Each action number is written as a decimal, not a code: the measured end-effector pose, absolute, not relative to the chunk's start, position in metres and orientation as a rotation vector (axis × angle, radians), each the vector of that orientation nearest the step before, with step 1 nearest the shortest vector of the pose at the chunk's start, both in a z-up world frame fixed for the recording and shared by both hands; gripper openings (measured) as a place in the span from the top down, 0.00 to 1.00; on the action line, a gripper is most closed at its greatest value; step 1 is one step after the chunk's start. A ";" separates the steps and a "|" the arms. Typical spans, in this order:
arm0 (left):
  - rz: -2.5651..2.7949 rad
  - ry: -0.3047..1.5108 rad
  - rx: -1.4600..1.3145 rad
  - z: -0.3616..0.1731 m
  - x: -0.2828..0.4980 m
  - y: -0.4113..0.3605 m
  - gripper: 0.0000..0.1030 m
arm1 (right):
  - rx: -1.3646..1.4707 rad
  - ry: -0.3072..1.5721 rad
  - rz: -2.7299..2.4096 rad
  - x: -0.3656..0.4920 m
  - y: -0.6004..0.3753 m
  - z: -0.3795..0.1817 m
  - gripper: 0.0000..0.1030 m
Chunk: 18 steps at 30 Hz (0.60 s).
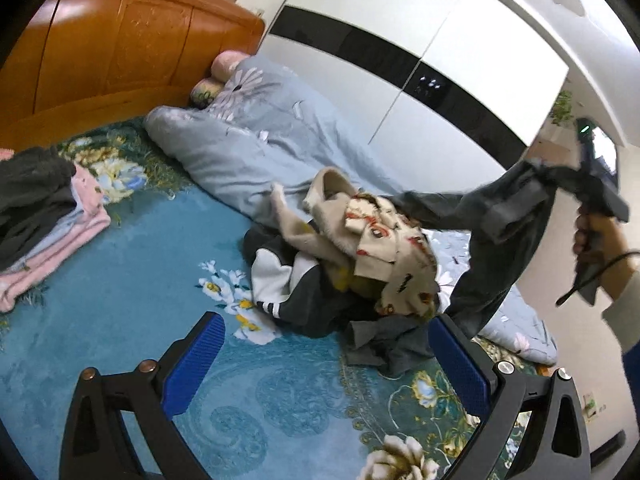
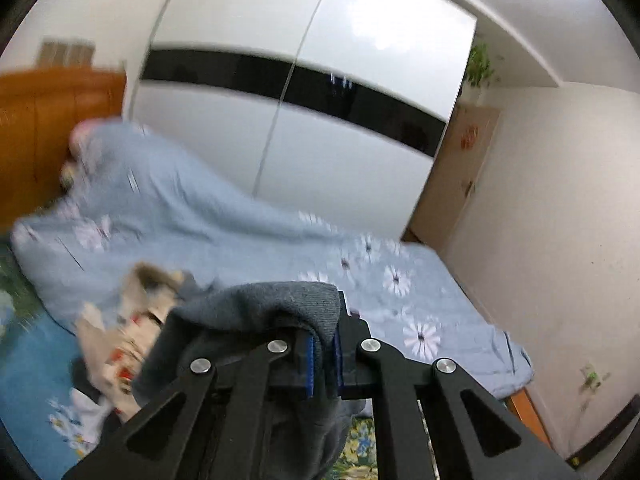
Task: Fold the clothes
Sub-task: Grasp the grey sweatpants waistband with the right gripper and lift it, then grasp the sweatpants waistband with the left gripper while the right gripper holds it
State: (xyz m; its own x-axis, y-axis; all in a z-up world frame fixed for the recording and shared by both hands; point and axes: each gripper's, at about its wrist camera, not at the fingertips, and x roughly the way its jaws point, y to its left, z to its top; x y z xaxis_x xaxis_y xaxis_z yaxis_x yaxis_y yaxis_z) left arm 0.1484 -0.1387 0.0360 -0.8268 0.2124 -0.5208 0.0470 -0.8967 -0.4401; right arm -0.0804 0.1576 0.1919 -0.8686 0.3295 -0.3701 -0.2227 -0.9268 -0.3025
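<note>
Pinching a grey garment (image 2: 280, 304), the right claw (image 2: 322, 364) lifts it; left claw (image 1: 320, 356) spread; no writing legible.

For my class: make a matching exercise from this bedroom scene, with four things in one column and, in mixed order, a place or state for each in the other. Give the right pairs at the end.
Things
1. grey garment
2. left gripper
3. folded stack
4. light blue quilt

Places or states
A. lies bunched along the bed beside the white wardrobe
B. open, nothing between its blue pads
C. pinched in the right gripper and lifted off the pile
D. sits at the left edge of the bed, near the wooden headboard

Pairs: 1-C, 2-B, 3-D, 4-A
</note>
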 end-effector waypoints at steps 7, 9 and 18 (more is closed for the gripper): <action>2.873 -0.690 -0.791 0.064 0.185 -0.147 0.00 | -0.279 -0.429 2.905 0.048 0.153 0.293 0.93; 2.862 -0.692 -0.770 0.071 0.194 -0.147 0.00 | -0.240 -0.422 2.916 0.079 0.167 0.315 0.93; 2.791 -0.671 -0.758 0.079 0.204 -0.126 0.00 | 0.035 -0.545 2.887 0.210 0.195 0.394 0.93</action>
